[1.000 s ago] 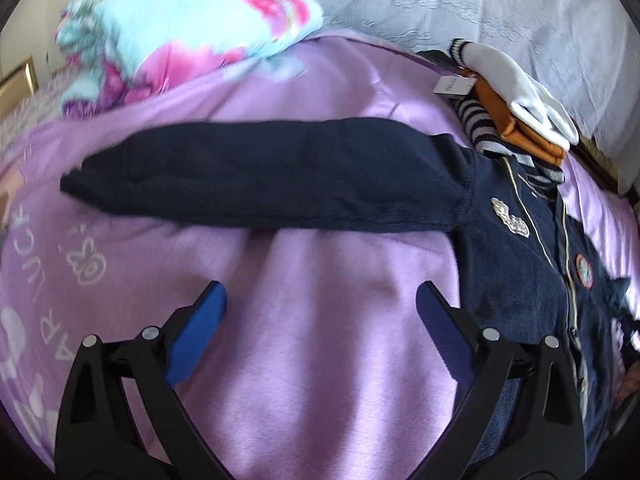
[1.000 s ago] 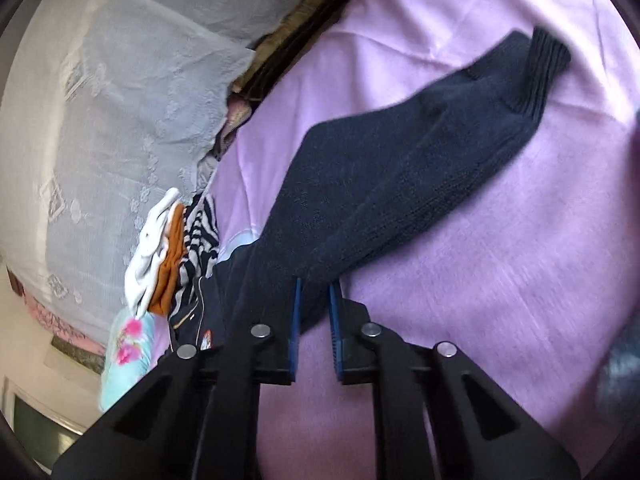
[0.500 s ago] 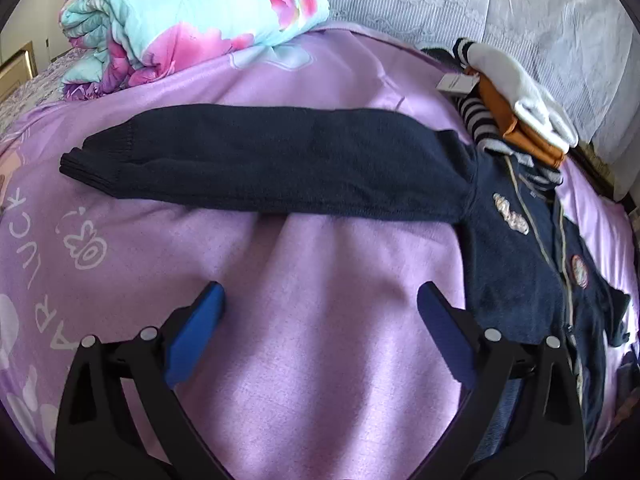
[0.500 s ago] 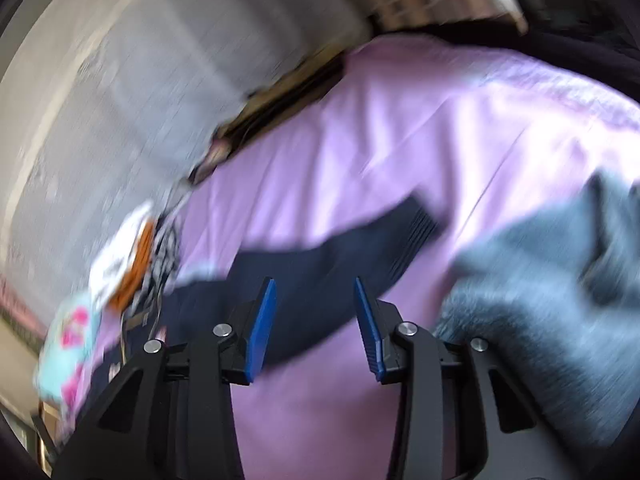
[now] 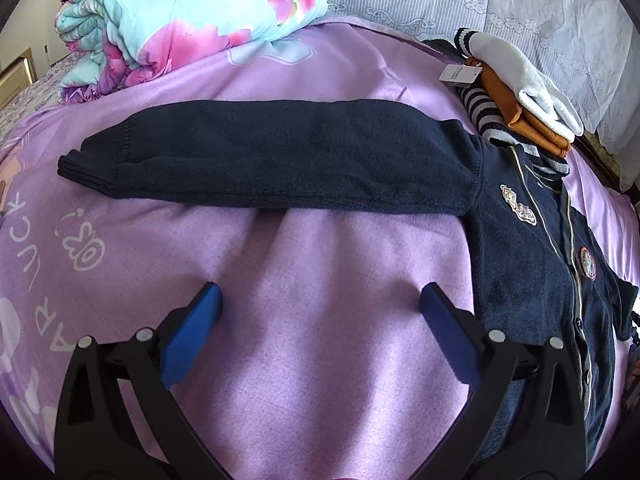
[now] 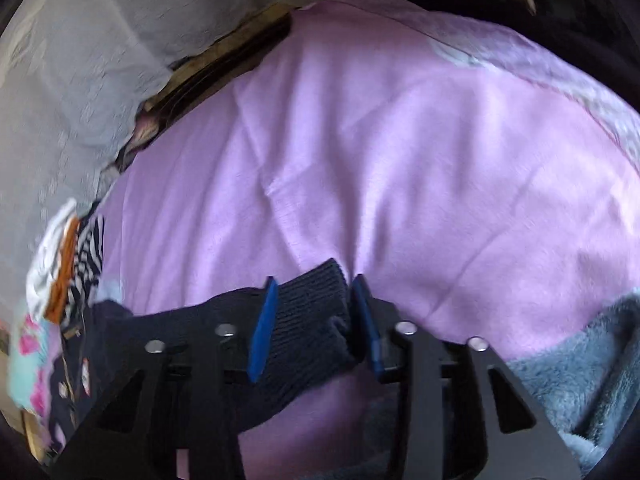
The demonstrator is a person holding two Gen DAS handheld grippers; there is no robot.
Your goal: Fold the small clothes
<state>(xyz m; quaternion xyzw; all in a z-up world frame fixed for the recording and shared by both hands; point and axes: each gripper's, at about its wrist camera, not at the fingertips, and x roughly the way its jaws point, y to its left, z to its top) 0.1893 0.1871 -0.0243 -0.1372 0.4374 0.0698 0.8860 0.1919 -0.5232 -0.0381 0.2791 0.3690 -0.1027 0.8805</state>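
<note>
navy cardigan [image 5: 520,248] flat on bed, unfolded | left tongs [image 5: 318,336] wide open, empty | right tongs [image 6: 314,320] part-open straddling sleeve cuff [image 6: 316,304], grip not closed | all folds left

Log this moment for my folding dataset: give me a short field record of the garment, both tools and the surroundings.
garment: navy knitted child's cardigan, spread flat on the purple bedsheet, buttoned front facing up
sleeve: one long sleeve stretched straight out sideways
left tool: wide open, over bare sheet, holding nothing
right tool: open, jaws either side of the other sleeve's ribbed cuff, not clamped
nearby: small stack of folded clothes; rolled floral quilt
</note>
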